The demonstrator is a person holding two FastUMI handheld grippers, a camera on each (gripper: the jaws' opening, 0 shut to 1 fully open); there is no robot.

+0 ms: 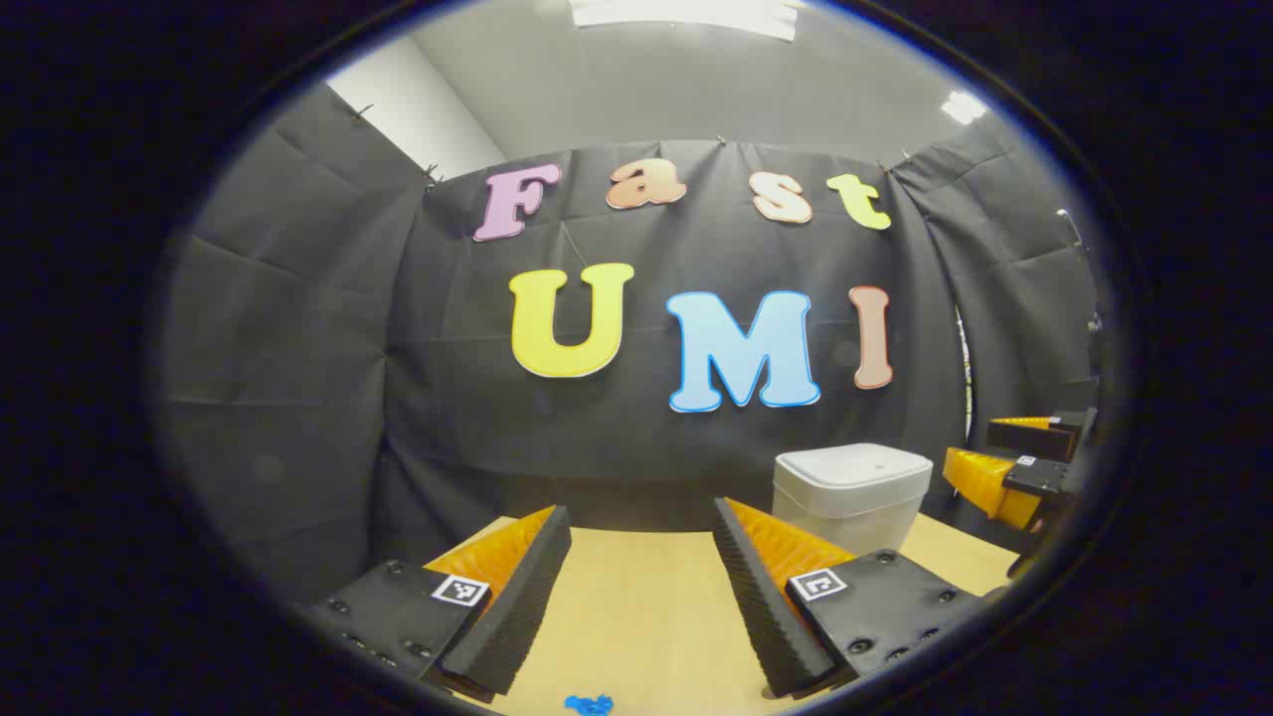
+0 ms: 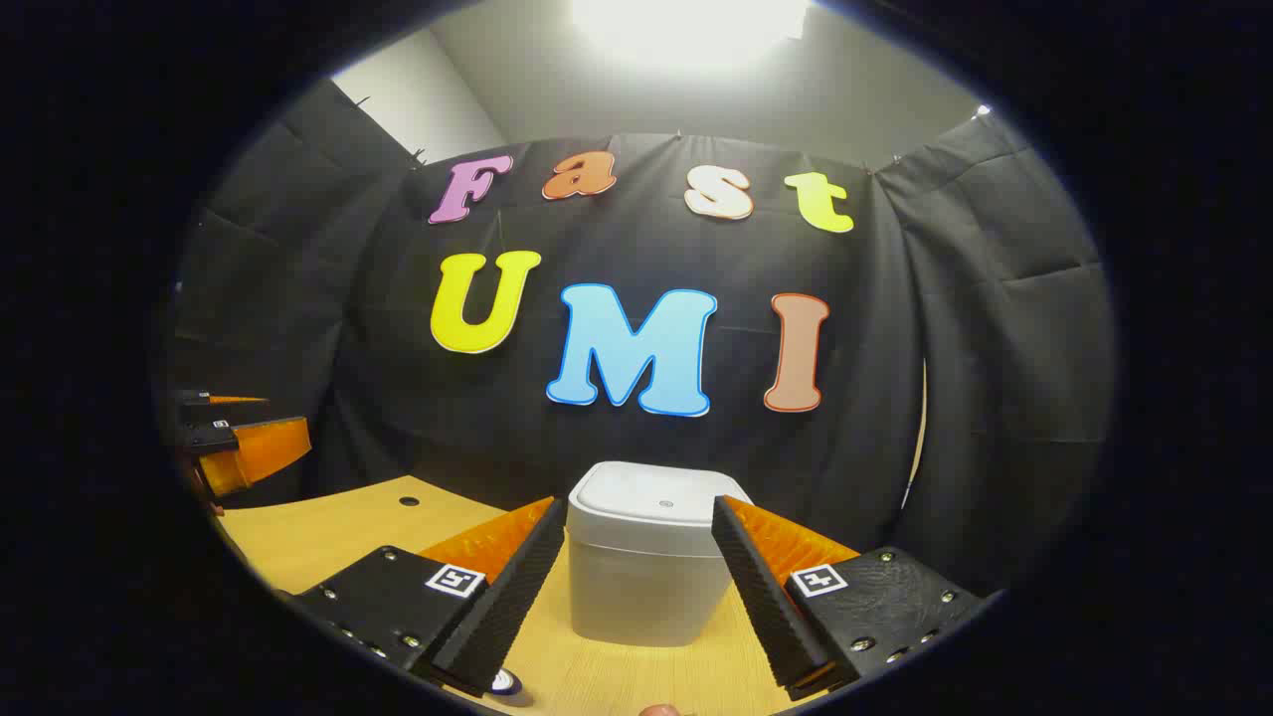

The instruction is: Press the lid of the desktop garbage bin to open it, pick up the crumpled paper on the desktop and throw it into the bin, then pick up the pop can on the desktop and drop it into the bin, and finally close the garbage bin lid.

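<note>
The desktop garbage bin (image 2: 644,587) is a pale grey tub whose white lid (image 2: 656,497) lies flat and shut. In the right gripper view it stands straight ahead on the wooden table (image 2: 318,537), just beyond my right gripper (image 2: 639,505), which is open with nothing in it. In the left gripper view the bin (image 1: 850,497) stands ahead to the right. My left gripper (image 1: 641,512) is open over bare table, holding nothing. The right gripper (image 1: 975,446) shows past the bin at the far right, its jaws apart.
The left gripper (image 2: 283,418) hangs at the left edge above the table. A small round hole (image 2: 409,500) marks the tabletop. A small blue scrap (image 1: 589,704) lies below my left fingers. Something small, round and shiny (image 2: 505,681) peeks out under a right finger.
</note>
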